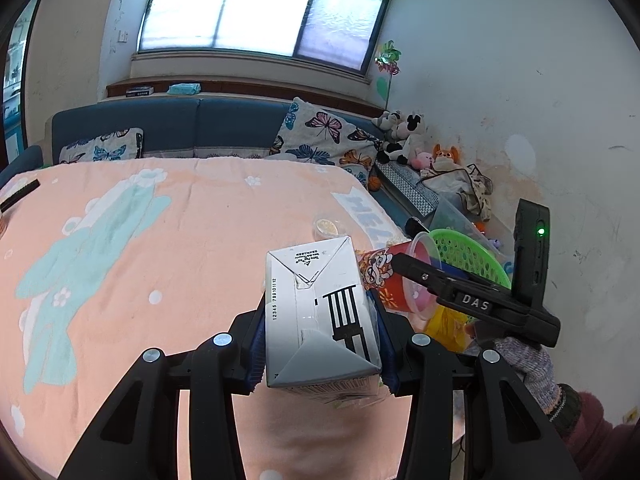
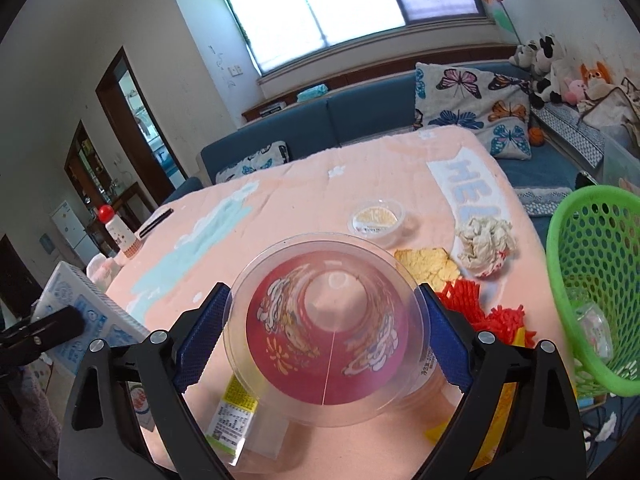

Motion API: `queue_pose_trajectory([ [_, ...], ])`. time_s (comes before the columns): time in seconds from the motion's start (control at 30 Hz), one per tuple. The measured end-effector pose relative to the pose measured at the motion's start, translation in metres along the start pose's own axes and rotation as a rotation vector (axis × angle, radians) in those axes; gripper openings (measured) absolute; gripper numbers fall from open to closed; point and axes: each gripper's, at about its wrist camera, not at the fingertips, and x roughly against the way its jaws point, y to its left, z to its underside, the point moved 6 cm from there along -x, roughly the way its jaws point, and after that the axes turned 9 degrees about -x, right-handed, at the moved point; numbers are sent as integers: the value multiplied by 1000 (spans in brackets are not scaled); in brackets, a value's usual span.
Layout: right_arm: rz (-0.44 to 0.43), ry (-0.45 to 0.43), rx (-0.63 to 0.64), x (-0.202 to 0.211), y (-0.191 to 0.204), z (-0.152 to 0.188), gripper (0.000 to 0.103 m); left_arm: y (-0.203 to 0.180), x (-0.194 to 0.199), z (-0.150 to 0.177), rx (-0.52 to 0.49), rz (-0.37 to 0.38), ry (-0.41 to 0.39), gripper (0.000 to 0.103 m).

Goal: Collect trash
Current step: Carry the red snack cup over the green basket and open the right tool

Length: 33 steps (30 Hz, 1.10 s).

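Note:
My left gripper (image 1: 320, 340) is shut on a white milk carton (image 1: 320, 312) and holds it above the peach-clothed table (image 1: 160, 240); the carton also shows at the left of the right wrist view (image 2: 88, 316). My right gripper (image 2: 324, 332) is shut on a clear plastic cup with a red cartoon sleeve (image 2: 328, 332), also seen in the left wrist view (image 1: 396, 280). A green mesh basket (image 2: 592, 280) stands just off the table's right edge. On the table lie a crumpled tissue (image 2: 486, 246), a small lidded tub (image 2: 376, 218), a yellow wrapper (image 2: 426, 266) and red netting (image 2: 480, 304).
A labelled clear bag (image 2: 236, 412) lies under the cup. A red-capped white bottle (image 2: 120, 232) and a dark flat object (image 2: 154, 222) sit at the table's far left. A blue sofa (image 2: 360, 120) with butterfly cushions and plush toys (image 2: 552, 68) lies behind.

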Motion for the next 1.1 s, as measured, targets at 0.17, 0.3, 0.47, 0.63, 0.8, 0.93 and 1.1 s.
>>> queue_pose_trajectory([
  [0.17,-5,-19,11,12,2,-9,90,-4,-2,-6,-7,5,-4,43],
  [0.3,-3,-30,16,22,3,-16,90,-6,-4,-9,-9,19,-6,43],
  [0.47,7,-45,28,35,1,-23,90,-12,-7,-16,-17,30,-10,43],
  [0.63,31,-72,46,50,-3,-30,90,-21,-9,-24,-34,46,-19,43],
  [0.8,79,-113,44,70,-22,-42,90,-34,-17,-33,-54,80,-15,43],
  [0.93,140,-142,35,86,-50,-55,90,-51,-27,-44,-87,104,-9,43],
  [1.1,251,-171,5,105,-102,-68,90,-76,-40,-59,-114,141,-10,43],
])
